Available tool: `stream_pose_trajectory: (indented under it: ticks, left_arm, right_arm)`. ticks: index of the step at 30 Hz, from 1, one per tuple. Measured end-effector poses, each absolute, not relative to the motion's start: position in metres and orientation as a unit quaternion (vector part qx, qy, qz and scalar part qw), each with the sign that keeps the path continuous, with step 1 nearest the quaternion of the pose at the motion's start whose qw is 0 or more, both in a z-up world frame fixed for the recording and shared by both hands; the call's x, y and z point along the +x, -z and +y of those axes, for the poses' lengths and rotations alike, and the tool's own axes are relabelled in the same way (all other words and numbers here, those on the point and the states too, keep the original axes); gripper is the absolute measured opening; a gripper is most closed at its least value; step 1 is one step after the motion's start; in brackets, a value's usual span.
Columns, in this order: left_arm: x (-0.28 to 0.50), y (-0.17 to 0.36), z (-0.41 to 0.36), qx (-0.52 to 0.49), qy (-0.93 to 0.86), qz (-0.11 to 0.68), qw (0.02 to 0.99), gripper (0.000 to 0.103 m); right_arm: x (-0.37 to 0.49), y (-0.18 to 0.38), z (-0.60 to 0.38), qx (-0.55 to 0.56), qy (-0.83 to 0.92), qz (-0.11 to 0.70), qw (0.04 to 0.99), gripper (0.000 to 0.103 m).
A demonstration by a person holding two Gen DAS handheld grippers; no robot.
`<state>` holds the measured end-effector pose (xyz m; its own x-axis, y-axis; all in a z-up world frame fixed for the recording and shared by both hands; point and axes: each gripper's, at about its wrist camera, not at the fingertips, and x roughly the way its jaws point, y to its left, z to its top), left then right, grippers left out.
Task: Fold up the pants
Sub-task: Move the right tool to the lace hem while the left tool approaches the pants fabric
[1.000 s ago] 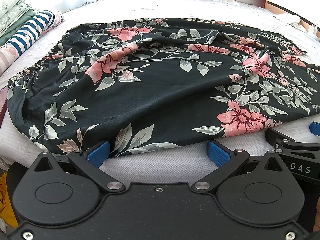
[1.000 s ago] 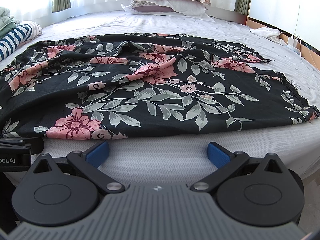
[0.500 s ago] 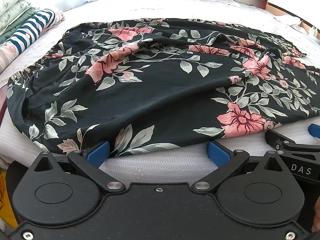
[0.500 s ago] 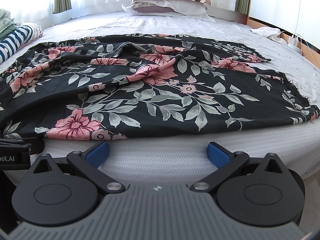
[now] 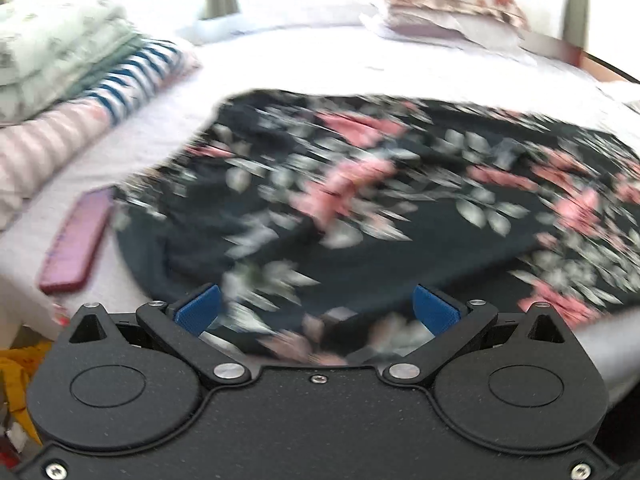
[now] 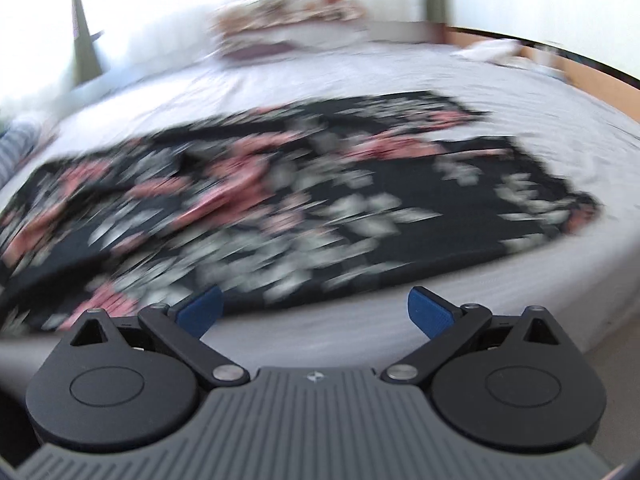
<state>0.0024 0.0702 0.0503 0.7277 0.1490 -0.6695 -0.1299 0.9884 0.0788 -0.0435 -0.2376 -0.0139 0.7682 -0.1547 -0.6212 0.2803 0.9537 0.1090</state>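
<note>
Black pants with pink flowers and grey-green leaves (image 5: 380, 208) lie spread across the white bed; both views are motion-blurred. In the left wrist view my left gripper (image 5: 316, 308) is open, its blue pads either side of the pants' near edge, with cloth lying between the jaws. In the right wrist view the pants (image 6: 280, 200) stretch from the left to their hem ends at the right. My right gripper (image 6: 314, 308) is open and empty, over the bare sheet just in front of the pants' near edge, tilted.
A pink flat case (image 5: 76, 248) lies on the sheet left of the pants. Folded striped and green bedding (image 5: 80, 92) is stacked at the far left. Floral pillows (image 5: 448, 12) sit at the head of the bed. A grey bar (image 5: 608, 344) crosses the lower right.
Both grippers have risen and swung fast, blurring the views. The left moved forward over the pants' near edge and leftward, revealing the pink case. The right tilted. Both stay open.
</note>
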Motion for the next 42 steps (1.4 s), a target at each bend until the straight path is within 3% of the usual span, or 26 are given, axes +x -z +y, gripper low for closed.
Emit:
stream_pose_trajectory:
  ticks: [4, 8, 14, 17, 19, 23, 25, 28, 30, 33, 38, 39, 42]
  left_arm:
    - [0.022, -0.052, 0.106, 0.037, -0.138, 0.348, 0.927, 0.096]
    - [0.045, -0.046, 0.142, 0.054, -0.213, 0.339, 0.915, 0.08]
    - [0.07, -0.03, 0.182, 0.003, -0.283, 0.352, 0.892, 0.063]
    - [0.079, -0.019, 0.194, -0.029, -0.28, 0.364, 0.888, 0.045]
    - [0.083, -0.014, 0.197, -0.039, -0.273, 0.369, 0.887, 0.038]
    - [0.089, -0.01, 0.194, -0.034, -0.268, 0.373, 0.887, 0.012]
    - [0.091, -0.01, 0.192, -0.026, -0.271, 0.374, 0.887, 0.004]
    - [0.092, -0.012, 0.189, -0.008, -0.276, 0.373, 0.886, 0.002]
    - [0.092, -0.014, 0.187, 0.01, -0.293, 0.369, 0.882, 0.002]
    - [0.09, -0.017, 0.186, 0.019, -0.3, 0.364, 0.882, 0.002]
    - [0.088, -0.019, 0.175, 0.041, -0.293, 0.361, 0.885, 0.003]
    - [0.088, -0.02, 0.174, 0.04, -0.292, 0.36, 0.885, 0.005]
    - [0.085, -0.028, 0.168, 0.035, -0.287, 0.355, 0.889, 0.013]
  right_arm:
    - [-0.041, 0.008, -0.297, 0.127, 0.193, 0.295, 0.927, 0.103]
    - [-0.039, 0.009, -0.361, 0.147, 0.26, 0.278, 0.913, 0.101]
    - [-0.035, 0.018, -0.416, 0.141, 0.331, 0.276, 0.891, 0.1]
    - [-0.03, 0.023, -0.427, 0.138, 0.34, 0.283, 0.886, 0.096]
    - [-0.025, 0.026, -0.431, 0.137, 0.342, 0.288, 0.884, 0.095]
    - [-0.012, 0.033, -0.431, 0.13, 0.337, 0.302, 0.882, 0.091]
    - [-0.008, 0.035, -0.429, 0.125, 0.332, 0.31, 0.882, 0.083]
    - [0.0, 0.039, -0.425, 0.095, 0.338, 0.323, 0.879, 0.049]
    - [0.003, 0.038, -0.425, 0.081, 0.349, 0.33, 0.873, 0.018]
    - [0.007, 0.037, -0.433, 0.07, 0.365, 0.341, 0.863, 0.007]
    - [0.008, 0.033, -0.443, 0.053, 0.39, 0.348, 0.851, 0.007]
    - [0.006, 0.032, -0.444, 0.047, 0.398, 0.347, 0.848, 0.013]
    - [-0.006, 0.024, -0.446, 0.055, 0.393, 0.335, 0.854, 0.052]
